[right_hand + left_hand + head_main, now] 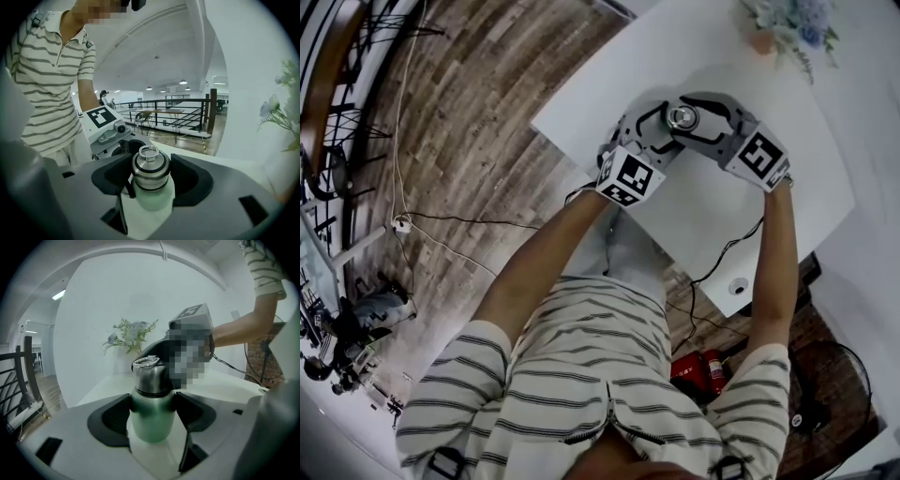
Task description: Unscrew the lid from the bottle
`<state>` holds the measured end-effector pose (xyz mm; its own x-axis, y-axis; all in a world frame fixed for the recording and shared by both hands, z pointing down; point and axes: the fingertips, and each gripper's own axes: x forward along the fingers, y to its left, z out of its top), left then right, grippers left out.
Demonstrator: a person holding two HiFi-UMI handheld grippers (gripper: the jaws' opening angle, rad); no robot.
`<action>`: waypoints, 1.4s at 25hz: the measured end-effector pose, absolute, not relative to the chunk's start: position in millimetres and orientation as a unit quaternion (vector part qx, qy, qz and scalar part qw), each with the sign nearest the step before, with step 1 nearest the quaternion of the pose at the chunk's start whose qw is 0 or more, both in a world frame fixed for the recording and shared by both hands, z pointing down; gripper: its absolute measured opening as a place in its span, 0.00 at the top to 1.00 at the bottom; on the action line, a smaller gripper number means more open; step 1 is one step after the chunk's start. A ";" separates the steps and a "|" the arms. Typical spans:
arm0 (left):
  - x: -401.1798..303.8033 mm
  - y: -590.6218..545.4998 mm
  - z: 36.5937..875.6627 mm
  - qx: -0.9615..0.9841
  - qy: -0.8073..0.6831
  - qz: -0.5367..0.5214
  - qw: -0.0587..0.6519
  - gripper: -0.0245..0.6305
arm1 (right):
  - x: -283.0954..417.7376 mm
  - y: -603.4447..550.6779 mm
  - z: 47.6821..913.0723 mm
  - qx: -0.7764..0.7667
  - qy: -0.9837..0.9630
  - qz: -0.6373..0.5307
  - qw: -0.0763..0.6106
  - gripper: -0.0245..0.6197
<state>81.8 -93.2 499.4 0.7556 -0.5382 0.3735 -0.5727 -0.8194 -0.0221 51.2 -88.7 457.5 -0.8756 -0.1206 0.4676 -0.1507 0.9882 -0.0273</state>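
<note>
A pale green bottle (151, 423) with a steel lid (149, 376) stands upright on the white table (787, 216). My left gripper (152, 408) is shut on the bottle's body, one dark pad on each side just below the lid. From the opposite side my right gripper (151, 172) is closed around the lid (150, 169), its pads against the lid's sides; the bottle's green shoulder (153, 199) shows beneath. The head view looks straight down on the lid (682, 116), with the left gripper (664, 129) and right gripper (701, 120) meeting at it.
A potted plant (780, 26) stands at the table's far edge, beyond the bottle. A black cable (731, 246) runs over the table's near edge. Red canisters (698, 370) sit on the floor under the table. A railing (187, 112) lies behind the left gripper.
</note>
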 end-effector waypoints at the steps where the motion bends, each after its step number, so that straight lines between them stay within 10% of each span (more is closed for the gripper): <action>1: 81.6 -93.3 499.4 0.936 -0.297 0.185 0.046 0.49 | 50.8 -88.5 457.5 0.062 -0.967 0.030 0.244 0.54; 15: 81.4 -93.1 499.6 0.937 -0.294 0.183 0.049 0.49 | 49.9 -86.5 459.5 0.038 -0.963 0.049 0.262 0.54; 19: 80.0 -92.6 500.4 0.936 -0.295 0.184 0.050 0.49 | 46.0 -82.9 457.4 0.056 -0.963 0.060 0.256 0.40; 35: 80.3 -93.2 500.0 0.935 -0.298 0.187 0.054 0.49 | 65.9 -96.0 446.2 0.424 -0.892 0.106 0.112 0.43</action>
